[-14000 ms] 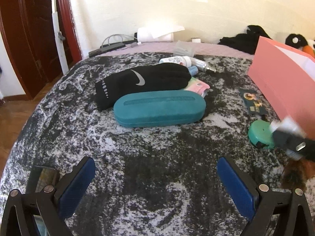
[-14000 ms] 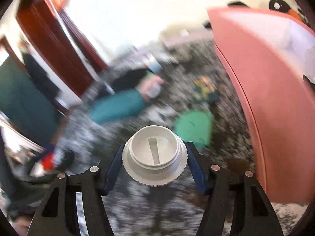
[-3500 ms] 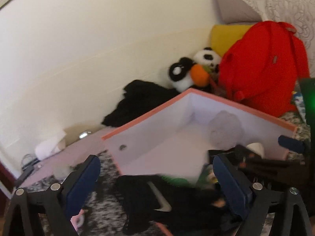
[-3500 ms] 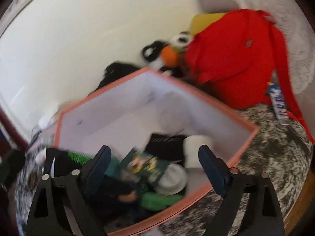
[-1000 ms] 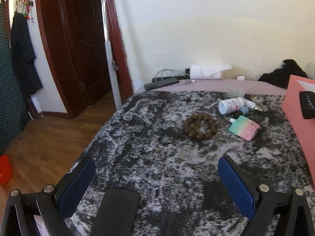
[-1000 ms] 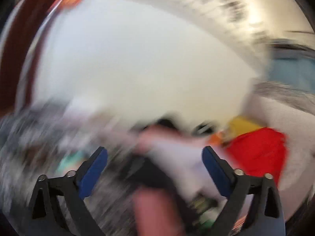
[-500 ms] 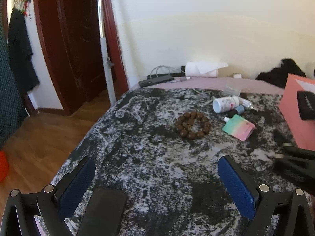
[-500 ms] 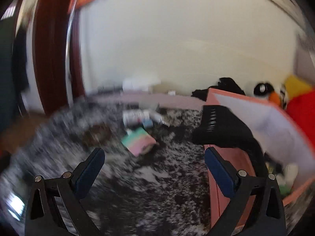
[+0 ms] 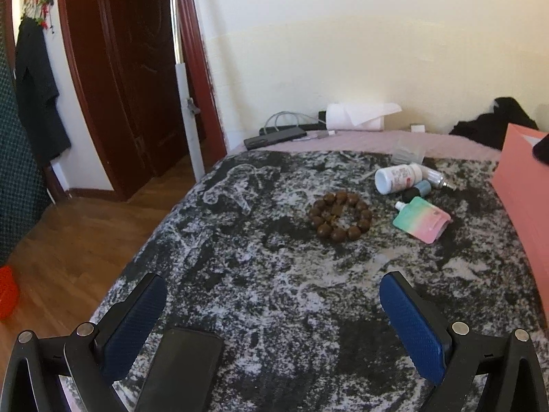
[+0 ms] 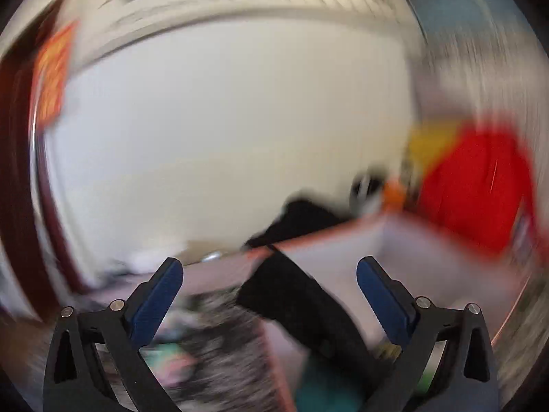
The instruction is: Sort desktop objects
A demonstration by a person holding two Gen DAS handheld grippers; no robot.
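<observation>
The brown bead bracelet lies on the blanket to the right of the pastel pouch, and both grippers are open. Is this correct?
Not quite. In the left wrist view the bead bracelet lies to the left of the pastel pouch, not the right. The left gripper and right gripper are indeed open.

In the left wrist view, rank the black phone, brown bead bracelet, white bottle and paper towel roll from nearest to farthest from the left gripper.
1. Flat black phone, just inside the left gripper's left finger.
2. Brown wooden bead bracelet, mid-bed.
3. White plastic bottle, lying beyond it to the right.
4. White paper towel roll, against the wall.
</observation>
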